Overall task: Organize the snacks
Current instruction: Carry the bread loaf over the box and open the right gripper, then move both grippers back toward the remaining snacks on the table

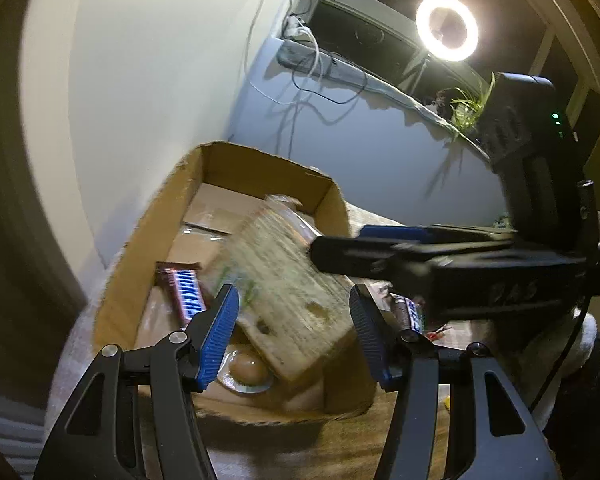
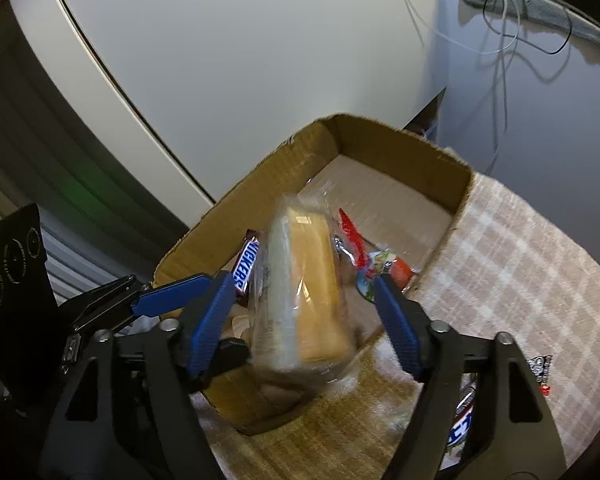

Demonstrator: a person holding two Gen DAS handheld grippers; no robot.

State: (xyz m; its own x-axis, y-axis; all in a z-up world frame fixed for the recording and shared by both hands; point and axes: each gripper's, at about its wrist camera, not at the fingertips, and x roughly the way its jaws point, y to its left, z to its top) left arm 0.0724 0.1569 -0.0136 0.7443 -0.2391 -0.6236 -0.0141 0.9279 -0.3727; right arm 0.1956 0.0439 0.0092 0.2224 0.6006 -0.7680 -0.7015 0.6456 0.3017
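The wrapped sandwich pack [image 2: 300, 296] is dropping blurred into the cardboard box [image 2: 432, 168], hanging between the spread blue pads of the right tool [image 2: 306, 312], which is standing released with neither pad pressing the wrapper. In the left wrist view the same pack [image 1: 288, 296] is tilting over the near end of the box [image 1: 260, 164], above a Snickers bar [image 1: 186, 294] and a round sealed cup [image 1: 246, 372] already lying inside. The left tool [image 1: 294, 328] is hanging half spread just short of the box, grasping nothing, though its pads are framing the pack and contact is hard to rule out through the blur.

To do this well, the right tool is best kept wide and drawn straight back, so a pad is not snagging the clear film. The pack is probably going to land leaning on the bar; the left tool could be nudging it flat toward the bare far end. More bars [image 2: 462, 420] are waiting on the checked cloth [image 2: 512, 248] over the table
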